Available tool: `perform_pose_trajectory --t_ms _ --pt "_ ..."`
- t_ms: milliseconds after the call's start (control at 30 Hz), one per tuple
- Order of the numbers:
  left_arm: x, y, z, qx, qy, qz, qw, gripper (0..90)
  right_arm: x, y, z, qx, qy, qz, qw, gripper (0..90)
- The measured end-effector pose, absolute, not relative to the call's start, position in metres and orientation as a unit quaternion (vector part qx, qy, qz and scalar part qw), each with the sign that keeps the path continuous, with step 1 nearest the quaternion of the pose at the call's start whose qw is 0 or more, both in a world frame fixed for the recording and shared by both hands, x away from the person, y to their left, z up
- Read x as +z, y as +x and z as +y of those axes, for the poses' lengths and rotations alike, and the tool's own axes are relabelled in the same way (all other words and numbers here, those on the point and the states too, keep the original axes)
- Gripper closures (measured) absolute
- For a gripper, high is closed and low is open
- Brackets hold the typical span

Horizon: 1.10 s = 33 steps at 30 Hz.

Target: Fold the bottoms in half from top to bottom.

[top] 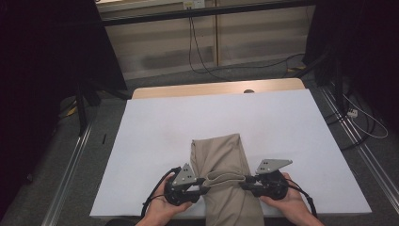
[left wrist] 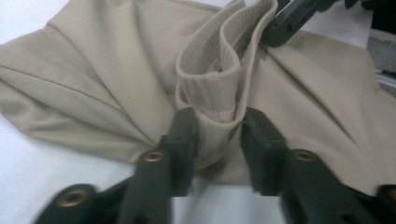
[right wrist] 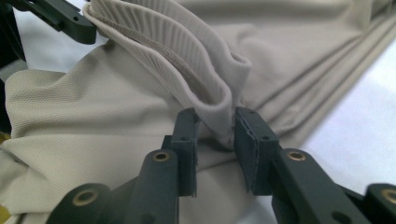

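Garment: a beige knit garment [top: 221, 160] is lying folded into a long strip on the white table [top: 155, 127], running from mid-table to the near edge, where it is hanging over.
Ribbed band: the ribbed band [top: 225, 178] is standing up across the strip at the near end; probably a collar or hem, though I cannot tell which from these views.
Left gripper: my left gripper [left wrist: 218, 133] is pinching the left end of the band, cloth bunched between the jaws.
Right gripper: my right gripper [right wrist: 215, 127] is pinching the right end, jaws pressed onto the ribbing.
Why: I am holding both ends so the band is staying taut and level between my hands.
Next, as a guess: I am getting ready to lift or fold the near end.
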<state>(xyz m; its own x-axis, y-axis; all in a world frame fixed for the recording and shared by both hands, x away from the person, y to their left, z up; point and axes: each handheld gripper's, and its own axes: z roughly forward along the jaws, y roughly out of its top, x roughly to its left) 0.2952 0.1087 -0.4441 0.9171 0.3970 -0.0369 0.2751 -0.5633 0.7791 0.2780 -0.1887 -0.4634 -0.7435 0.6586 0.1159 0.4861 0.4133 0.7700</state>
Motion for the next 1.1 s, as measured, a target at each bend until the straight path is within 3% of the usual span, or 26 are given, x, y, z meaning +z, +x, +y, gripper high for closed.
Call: perform_pose_trajectory --t_ms 67,233,300,367,433,500,633,733,833,900,1000,1100 --pt "-0.439 0.290 0.110 0.057 0.879 0.182 0.436 54.1 -0.460 0.274 -0.187 0.427 0.348 0.829 0.099 55.5" --pt "-0.432 0.276 0.116 0.050 0.870 0.182 0.456 45.2 -0.447 0.255 -0.192 0.437 0.365 0.811 0.133 43.2" --pt "-0.428 0.277 0.118 0.051 0.861 0.183 0.471 45.3 -0.441 0.246 -0.193 0.454 0.362 0.804 0.130 50.8" --pt "-0.426 0.281 0.118 0.062 0.855 0.191 0.478 47.6 -0.438 0.237 -0.192 0.473 0.336 0.808 0.103 68.9" --pt "-0.426 0.288 0.118 0.071 0.855 0.196 0.476 53.9 -0.440 0.233 -0.186 0.464 0.319 0.821 0.089 73.9" --pt "-0.429 0.296 0.114 0.075 0.858 0.196 0.469 54.5 -0.446 0.235 -0.176 0.447 0.306 0.837 0.079 72.6" --pt "-0.438 0.303 0.108 0.079 0.866 0.185 0.458 56.7 -0.457 0.247 -0.160 0.424 0.301 0.849 0.090 61.6" --pt "-0.446 0.303 0.104 0.047 0.877 0.181 0.442 73.3 -0.460 0.251 -0.155 0.422 0.294 0.852 0.099 58.5" --pt "-0.454 0.298 0.097 0.030 0.891 0.170 0.420 76.0 -0.465 0.250 -0.153 0.403 0.291 0.862 0.103 67.3" --pt "-0.453 0.295 0.095 0.030 0.892 0.166 0.420 75.9 -0.464 0.249 -0.155 0.394 0.299 0.862 0.107 86.7" --pt "-0.453 0.293 0.096 0.025 0.888 0.171 0.426 74.5 -0.462 0.246 -0.160 0.393 0.307 0.861 0.101 90.0" --pt "-0.453 0.290 0.098 0.021 0.886 0.170 0.431 66.9 -0.458 0.238 -0.168 0.392 0.306 0.861 0.104 90.0"
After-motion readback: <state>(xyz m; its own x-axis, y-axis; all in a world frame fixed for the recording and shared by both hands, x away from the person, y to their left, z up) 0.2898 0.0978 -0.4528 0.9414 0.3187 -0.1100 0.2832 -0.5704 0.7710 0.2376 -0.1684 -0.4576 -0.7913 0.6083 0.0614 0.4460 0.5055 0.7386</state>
